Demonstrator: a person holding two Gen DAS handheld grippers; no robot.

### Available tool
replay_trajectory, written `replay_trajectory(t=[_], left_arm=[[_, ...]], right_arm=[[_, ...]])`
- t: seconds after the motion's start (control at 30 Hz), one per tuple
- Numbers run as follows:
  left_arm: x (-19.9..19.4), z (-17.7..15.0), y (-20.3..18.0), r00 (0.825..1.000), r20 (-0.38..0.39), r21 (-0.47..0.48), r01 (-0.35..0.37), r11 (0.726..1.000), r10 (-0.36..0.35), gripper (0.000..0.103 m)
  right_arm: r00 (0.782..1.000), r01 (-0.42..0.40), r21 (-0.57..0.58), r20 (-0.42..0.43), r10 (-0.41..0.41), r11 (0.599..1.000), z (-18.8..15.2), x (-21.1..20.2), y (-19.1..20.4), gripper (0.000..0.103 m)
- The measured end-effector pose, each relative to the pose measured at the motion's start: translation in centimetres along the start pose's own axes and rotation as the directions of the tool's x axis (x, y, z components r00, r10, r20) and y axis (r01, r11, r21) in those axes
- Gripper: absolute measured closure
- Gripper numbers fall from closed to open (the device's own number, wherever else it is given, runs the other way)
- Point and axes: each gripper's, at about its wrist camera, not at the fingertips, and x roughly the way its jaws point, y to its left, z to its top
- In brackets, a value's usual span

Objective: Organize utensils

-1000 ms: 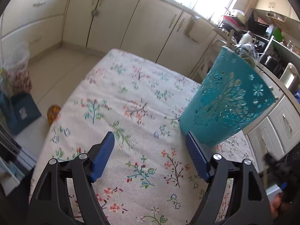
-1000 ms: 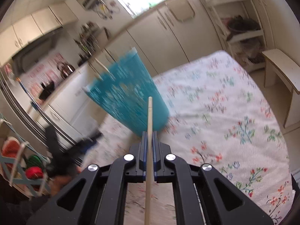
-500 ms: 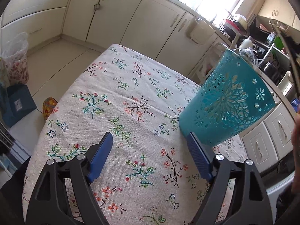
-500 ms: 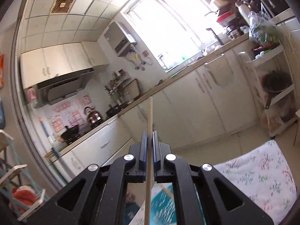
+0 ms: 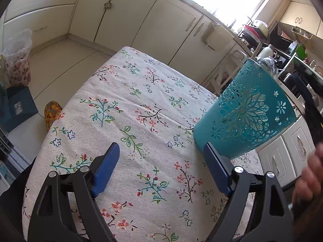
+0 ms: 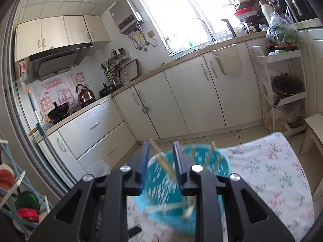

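Jaws of left gripper (image 5: 161, 167) wide apart, empty; right gripper (image 6: 160, 159) parted above teal holder (image 6: 187, 173), chopsticks (image 6: 164, 161) inside

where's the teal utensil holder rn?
The teal utensil holder stands on the floral tablecloth, right side of the left wrist view, just beyond the left hand-held gripper.

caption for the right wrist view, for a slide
Open right gripper above a teal holder of wooden chopsticks on a floral tablecloth.

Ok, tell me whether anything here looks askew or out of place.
Nothing spilled or damaged. The teal holder stands upright on the floral tablecloth. The chopsticks inside lean at mixed angles and cross each other, which looks untidy.
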Motion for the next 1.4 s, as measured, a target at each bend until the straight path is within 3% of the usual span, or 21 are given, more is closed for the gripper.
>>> replay_trajectory(t=[0.07,0.13,0.23,0.3,0.37,0.4,0.57,0.73,0.87,1.03,1.13,1.27,1.33,1.4], left_arm=[[0.1,0.0,-0.1,1.0,0.0,0.004,-0.018,1.0,0.018,0.018],[0.1,0.0,-0.4,0.999,-0.002,0.011,-0.04,0.999,0.04,0.015],[-0.4,0.0,-1.1,0.995,0.004,0.041,-0.095,0.995,0.095,0.012],[-1.5,-0.5,-2.1,0.991,0.019,0.073,-0.133,0.988,0.132,0.009],[-2.8,-1.2,-2.9,0.992,0.028,0.094,-0.129,0.987,0.126,0.008],[-3.5,-1.5,-3.6,0.99,0.028,0.117,-0.138,0.984,0.135,0.008],[-7.5,-3.0,-5.8,0.973,0.063,0.181,-0.231,0.956,0.223,0.008],[-11.5,-4.7,-7.4,0.952,0.112,0.239,-0.303,0.922,0.284,0.007],[-14.7,-5.3,-8.4,0.944,0.148,0.264,-0.326,0.908,0.295,0.007],[-18.3,-5.7,-10.0,0.947,0.117,0.332,-0.322,0.887,0.3,0.007],[-20.3,-6.2,-11.0,0.946,0.13,0.364,-0.323,0.874,0.295,0.007],[-22.8,-6.5,-11.9,0.95,0.135,0.372,-0.311,0.875,0.28,0.007],[-24.1,-6.6,-12.3,0.952,0.147,0.375,-0.304,0.876,0.267,0.007],[-25.4,-6.8,-12.7,0.952,0.167,0.383,-0.303,0.872,0.258,0.007]], right_arm=[[0.999,0.048,-0.025,-0.011,-0.048,0.999,-2.3,-2.6,0.3,0.045],[0.993,0.108,-0.05,-0.034,-0.11,0.993,-5.0,-4.4,0.0,0.037],[0.961,0.236,-0.092,-0.127,-0.247,0.967,-8.8,-4.9,-1.2,0.034],[0.942,0.273,-0.03,-0.195,-0.273,0.962,-10.3,-5.4,-2.7,0.032],[0.92,0.318,0.002,-0.243,-0.308,0.948,-11.1,-6.0,-3.4,0.019],[0.911,0.336,0.004,-0.255,-0.324,0.942,-11.2,-6.3,-3.4,0.017],[0.902,0.358,-0.01,-0.256,-0.348,0.934,-11.5,-8.1,-2.5,0.009],[0.899,0.36,-0.012,-0.262,-0.351,0.933,-11.9,-9.9,-1.0,0.008],[0.904,0.357,-0.026,-0.24,-0.353,0.934,-11.4,-12.0,0.6,0.008],[0.908,0.363,-0.055,-0.204,-0.366,0.93,-9.9,-14.5,2.9,0.007],[0.908,0.402,-0.135,-0.066,-0.413,0.906,-8.3,-17.1,5.1,0.007],[0.875,0.484,-0.207,0.149,-0.461,0.85,-6.6,-20.1,7.4,0.007],[0.887,0.46,-0.187,0.144,-0.439,0.868,-6.0,-21.0,7.8,0.007],[0.914,0.405,-0.183,0.095,-0.394,0.896,-5.8,-21.5,8.5,0.007]])
